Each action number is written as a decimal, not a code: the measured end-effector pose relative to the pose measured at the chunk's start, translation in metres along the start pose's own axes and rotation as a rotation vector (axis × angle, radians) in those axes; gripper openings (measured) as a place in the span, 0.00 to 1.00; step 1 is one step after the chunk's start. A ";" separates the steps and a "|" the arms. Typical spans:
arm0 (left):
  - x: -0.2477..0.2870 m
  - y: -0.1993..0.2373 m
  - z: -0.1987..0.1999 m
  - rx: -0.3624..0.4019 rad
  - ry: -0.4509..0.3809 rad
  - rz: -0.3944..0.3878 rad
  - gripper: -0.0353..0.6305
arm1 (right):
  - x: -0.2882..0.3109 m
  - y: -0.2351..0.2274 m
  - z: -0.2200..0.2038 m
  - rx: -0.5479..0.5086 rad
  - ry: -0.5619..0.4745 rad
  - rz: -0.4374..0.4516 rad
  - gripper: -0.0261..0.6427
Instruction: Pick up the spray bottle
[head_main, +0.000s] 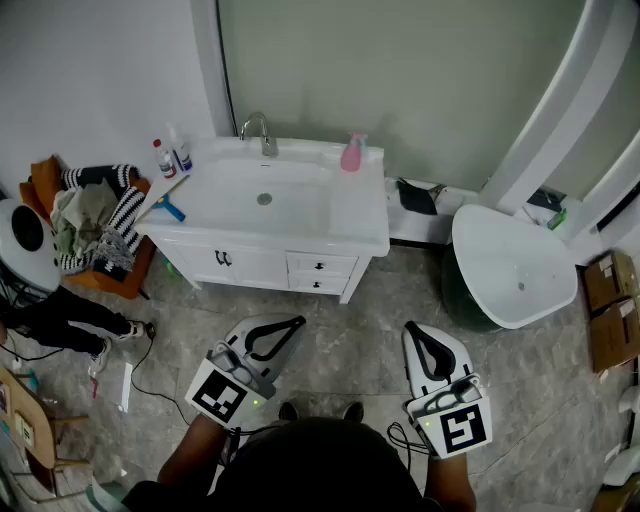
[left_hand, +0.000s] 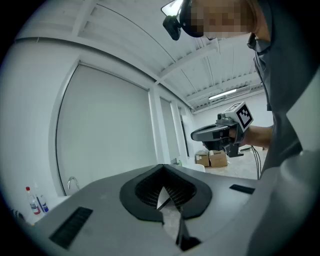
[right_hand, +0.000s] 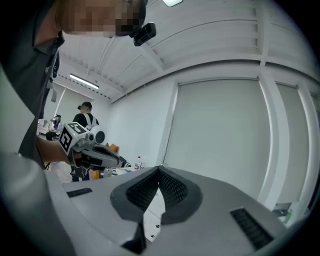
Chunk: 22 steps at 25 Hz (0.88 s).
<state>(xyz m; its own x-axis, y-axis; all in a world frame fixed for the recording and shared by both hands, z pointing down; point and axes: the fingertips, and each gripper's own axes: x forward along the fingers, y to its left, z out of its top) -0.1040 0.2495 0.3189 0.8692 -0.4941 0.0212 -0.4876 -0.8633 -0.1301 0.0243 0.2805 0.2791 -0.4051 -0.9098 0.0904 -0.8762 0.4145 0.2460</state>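
Note:
The spray bottle (head_main: 180, 153), white with a blue label, stands at the back left corner of the white vanity top (head_main: 355, 215), beside a red-capped bottle (head_main: 159, 159). Both bottles show small at the lower left of the left gripper view, the spray bottle (left_hand: 43, 204) on the right. My left gripper (head_main: 296, 324) is held level over the floor in front of the vanity, shut and holding nothing. My right gripper (head_main: 412, 331) is beside it, also shut and holding nothing. Each gripper sees the other: the right gripper (left_hand: 197, 135), the left gripper (right_hand: 121, 162).
A pink soap dispenser (head_main: 351, 153) stands at the back right of the basin, by the tap (head_main: 264, 133). A blue-handled tool (head_main: 166, 205) lies on the vanity's left edge. A chair with clothes (head_main: 95, 225) is at left, a white tub (head_main: 512, 265) at right, cardboard boxes (head_main: 608, 310) further right.

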 end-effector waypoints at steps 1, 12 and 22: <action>0.004 -0.001 0.000 0.000 0.001 0.003 0.06 | -0.001 -0.004 0.000 0.002 -0.005 0.007 0.05; 0.059 -0.034 -0.005 -0.005 0.067 0.038 0.06 | -0.024 -0.063 -0.020 0.051 -0.053 0.067 0.05; 0.120 -0.085 -0.002 -0.009 0.117 0.057 0.06 | -0.063 -0.129 -0.057 0.105 -0.069 0.088 0.05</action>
<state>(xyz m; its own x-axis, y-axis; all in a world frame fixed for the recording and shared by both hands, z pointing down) 0.0419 0.2633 0.3344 0.8248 -0.5502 0.1300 -0.5367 -0.8343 -0.1257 0.1774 0.2831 0.2963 -0.4951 -0.8679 0.0402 -0.8577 0.4956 0.1372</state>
